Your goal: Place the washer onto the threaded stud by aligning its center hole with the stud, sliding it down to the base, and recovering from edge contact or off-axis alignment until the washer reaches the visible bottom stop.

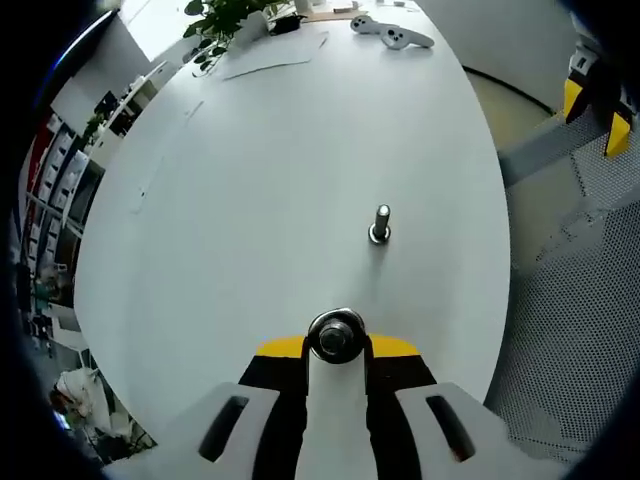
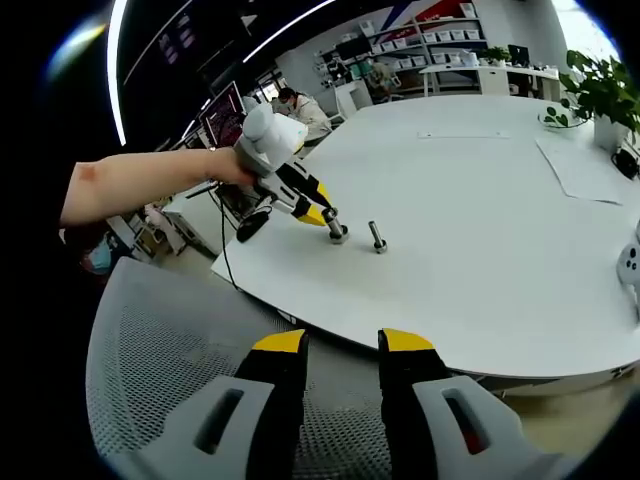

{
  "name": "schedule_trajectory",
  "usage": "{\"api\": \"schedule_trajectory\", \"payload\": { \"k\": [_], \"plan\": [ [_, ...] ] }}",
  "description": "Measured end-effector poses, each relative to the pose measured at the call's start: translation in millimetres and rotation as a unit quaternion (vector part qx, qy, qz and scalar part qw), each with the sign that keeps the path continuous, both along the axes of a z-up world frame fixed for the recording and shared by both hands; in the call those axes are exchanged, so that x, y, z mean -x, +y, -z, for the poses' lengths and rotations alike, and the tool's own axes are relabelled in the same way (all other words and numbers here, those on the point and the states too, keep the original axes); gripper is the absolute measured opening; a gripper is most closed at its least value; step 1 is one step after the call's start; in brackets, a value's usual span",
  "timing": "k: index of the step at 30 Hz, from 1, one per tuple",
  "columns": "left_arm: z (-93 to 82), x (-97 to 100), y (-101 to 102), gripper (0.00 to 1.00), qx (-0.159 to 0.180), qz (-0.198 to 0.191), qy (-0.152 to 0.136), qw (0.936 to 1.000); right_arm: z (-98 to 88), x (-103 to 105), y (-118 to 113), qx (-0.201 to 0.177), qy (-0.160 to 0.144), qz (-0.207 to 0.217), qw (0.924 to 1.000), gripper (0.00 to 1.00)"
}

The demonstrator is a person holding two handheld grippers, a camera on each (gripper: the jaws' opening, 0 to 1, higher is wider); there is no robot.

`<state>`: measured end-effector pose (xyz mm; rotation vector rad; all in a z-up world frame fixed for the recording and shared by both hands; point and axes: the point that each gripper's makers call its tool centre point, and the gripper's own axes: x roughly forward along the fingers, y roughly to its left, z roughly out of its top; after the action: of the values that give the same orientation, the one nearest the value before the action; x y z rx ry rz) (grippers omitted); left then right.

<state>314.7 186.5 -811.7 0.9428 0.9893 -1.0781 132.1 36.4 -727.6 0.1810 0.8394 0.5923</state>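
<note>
- At lower centre of the left gripper view, our left gripper (image 1: 337,338) grasps the washer (image 1: 336,334).
- The threaded stud (image 1: 380,225) stands mid-frame on the white table (image 1: 250,200).
- Our right gripper (image 2: 341,345) is released, its jaws apart.

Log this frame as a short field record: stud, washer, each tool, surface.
stud: upright threaded stud on the white table, nothing visibly on its upper shaft
washer: gripped at the tip of the left tool, short of the stud
left tool: shut on washer, beside the stud in the right gripper view
right tool: open, empty, held back over a mesh chair
</note>
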Motion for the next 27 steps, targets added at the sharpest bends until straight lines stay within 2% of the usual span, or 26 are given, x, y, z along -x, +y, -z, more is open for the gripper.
{"api": "schedule_trajectory", "payload": {
  "k": [22,27],
  "plan": [
    [36.5,1.1,1.5,0.18,-0.042,-0.001,0.022,0.9989,-0.8,0.0,1.1,-0.003,-0.002,-0.004,1.0000,0.31],
    [39.1,1.3,-1.4,0.19,-0.044,-0.017,0.040,0.9981,-1.0,-1.8,-1.2,-0.003,-0.002,-0.003,1.0000,0.31]
  ]
}}
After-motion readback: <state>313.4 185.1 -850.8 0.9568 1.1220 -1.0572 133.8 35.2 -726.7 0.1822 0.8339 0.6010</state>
